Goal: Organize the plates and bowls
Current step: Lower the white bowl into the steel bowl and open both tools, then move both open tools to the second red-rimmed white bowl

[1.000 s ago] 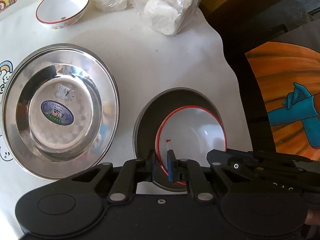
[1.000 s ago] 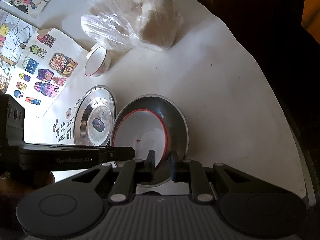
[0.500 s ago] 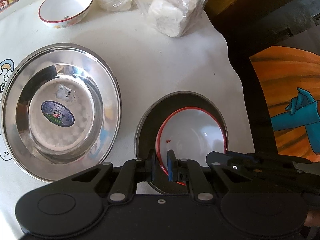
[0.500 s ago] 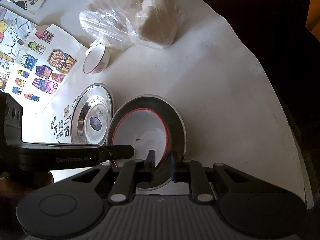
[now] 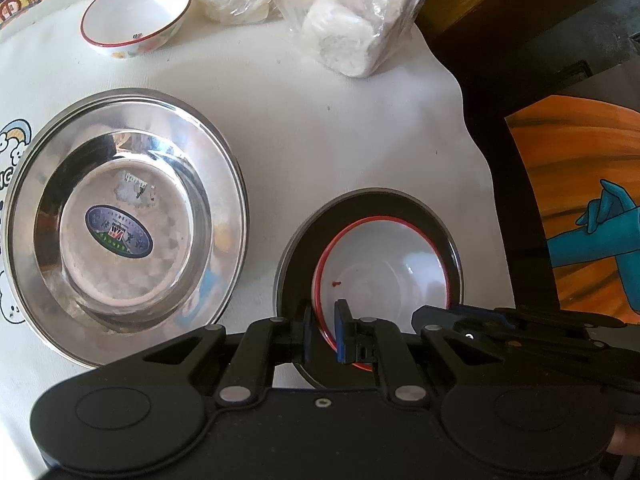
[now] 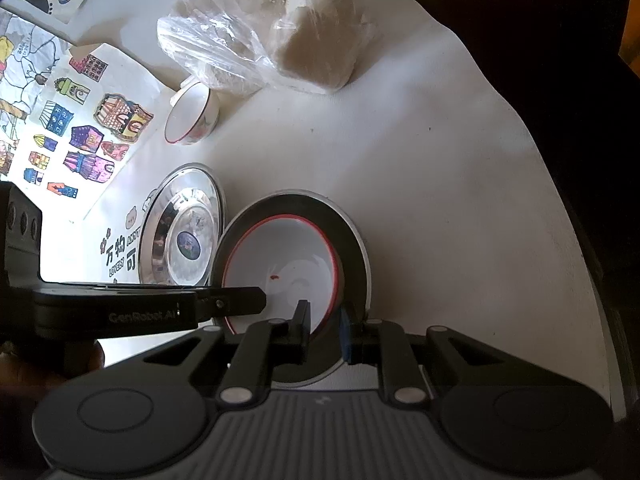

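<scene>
A white red-rimmed bowl sits inside a dark steel plate on the white tablecloth. My left gripper is shut on the bowl's near left rim. My right gripper is shut on the bowl's near right rim, seen in the right wrist view, with the steel plate under it. A second steel plate with a blue sticker lies to the left. A small white red-rimmed bowl stands at the back left.
Plastic bags of white blocks lie at the back. The cloth's right edge drops to a dark floor. Colourful stickers cover the surface on the left.
Both grippers and the bowl have shifted slightly; the view has drawn back a little from the table's far objects. Both grips are unchanged.
</scene>
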`<state>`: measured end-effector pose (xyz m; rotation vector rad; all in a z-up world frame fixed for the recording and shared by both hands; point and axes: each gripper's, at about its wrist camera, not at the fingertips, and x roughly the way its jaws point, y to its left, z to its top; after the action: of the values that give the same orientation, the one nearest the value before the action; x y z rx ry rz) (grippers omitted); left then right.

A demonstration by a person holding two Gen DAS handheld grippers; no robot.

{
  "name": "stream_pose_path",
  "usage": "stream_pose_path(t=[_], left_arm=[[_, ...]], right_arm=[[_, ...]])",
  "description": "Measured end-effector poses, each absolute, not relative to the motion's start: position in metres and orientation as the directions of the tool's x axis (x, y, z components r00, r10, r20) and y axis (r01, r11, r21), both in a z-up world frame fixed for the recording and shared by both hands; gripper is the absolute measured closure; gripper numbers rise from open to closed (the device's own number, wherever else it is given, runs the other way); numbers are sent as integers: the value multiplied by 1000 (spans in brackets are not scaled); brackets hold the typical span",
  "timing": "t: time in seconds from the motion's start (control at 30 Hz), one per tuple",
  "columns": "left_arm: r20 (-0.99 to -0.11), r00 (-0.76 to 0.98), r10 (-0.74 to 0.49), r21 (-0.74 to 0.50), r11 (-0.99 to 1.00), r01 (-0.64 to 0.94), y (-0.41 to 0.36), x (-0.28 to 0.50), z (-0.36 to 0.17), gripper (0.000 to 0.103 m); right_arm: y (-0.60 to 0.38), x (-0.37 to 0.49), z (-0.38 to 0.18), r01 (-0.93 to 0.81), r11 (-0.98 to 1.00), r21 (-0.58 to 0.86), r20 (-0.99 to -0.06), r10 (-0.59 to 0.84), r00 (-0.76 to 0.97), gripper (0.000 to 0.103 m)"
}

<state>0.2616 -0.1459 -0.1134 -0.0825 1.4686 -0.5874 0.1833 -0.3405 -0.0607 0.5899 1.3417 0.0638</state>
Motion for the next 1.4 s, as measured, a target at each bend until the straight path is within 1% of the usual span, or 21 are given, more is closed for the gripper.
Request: stream_pose_path(t=[0.23, 0.4, 0.53, 0.67, 0.8, 0.87, 0.93, 1.0, 1.03, 1.07, 1.1, 1.13, 1.17, 1.2, 1.23, 1.3, 1.33, 1.4], left_arm=[[-906, -11, -422, -403, 856, 324, -146, 262, -113, 90], [-900, -18, -435, -417, 850, 321, -142, 266, -112, 84], [-888, -27, -458, -444, 842, 306, -133, 270, -109, 79], [-876, -15, -482, -463, 831, 308, -128, 273, -99, 68], [-863, 9, -504, -477, 822, 310, -121, 276, -87, 63], [-862, 28, -506, -474, 824, 311, -117, 279, -81, 52], [-862, 53, -504, -466, 829, 308, -112, 283, -76, 45], [-862, 76, -501, -460, 837, 297, -106, 287, -70, 38], [-863, 92, -497, -454, 843, 289, -101, 290, -68, 33], [-864, 105, -493, -449, 848, 283, -97, 292, -66, 27], [-865, 117, -488, -443, 853, 277, -92, 296, -64, 26], [-867, 129, -482, -437, 858, 269, -86, 300, -63, 22], [-868, 142, -475, -430, 865, 259, -80, 304, -61, 18], [-871, 154, -467, -423, 871, 249, -75, 307, -60, 16], [-876, 170, -452, -408, 881, 241, -70, 310, -59, 13], [-888, 211, -409, -361, 903, 232, -61, 317, -56, 5], [-892, 233, -388, -337, 913, 230, -56, 320, -55, 1], [-897, 268, -352, -297, 928, 226, -49, 326, -51, 1]], right_arm=[[-340, 183, -62, 290, 851, 437, -894, 374, 248, 86], [-342, 184, -62, 294, 846, 445, -890, 383, 247, 83], [-344, 183, -60, 295, 844, 449, -888, 386, 249, 83], [-347, 181, -54, 295, 842, 451, -886, 384, 259, 81], [-349, 180, -44, 287, 848, 446, -885, 370, 283, 75], [-350, 180, -41, 288, 849, 443, -885, 363, 290, 74], [-351, 180, -38, 288, 851, 439, -885, 354, 302, 71], [-351, 181, -34, 284, 852, 441, -881, 351, 317, 64], [-350, 182, -33, 279, 852, 443, -878, 350, 326, 62], [-349, 184, -31, 274, 853, 445, -875, 349, 334, 55], [-347, 186, -30, 270, 853, 446, -873, 348, 342, 47], [-346, 188, -29, 268, 854, 446, -871, 346, 349, 43], [-344, 190, -28, 268, 855, 445, -870, 341, 356, 36], [-342, 193, -27, 265, 855, 446, -868, 341, 362, 31], [-340, 195, -27, 262, 854, 449, -865, 342, 368, 28], [-335, 201, -27, 258, 855, 449, -862, 340, 375, 18], [-332, 204, -27, 256, 856, 450, -861, 340, 379, 16], [-328, 209, -28, 255, 855, 451, -858, 337, 387, 7]])
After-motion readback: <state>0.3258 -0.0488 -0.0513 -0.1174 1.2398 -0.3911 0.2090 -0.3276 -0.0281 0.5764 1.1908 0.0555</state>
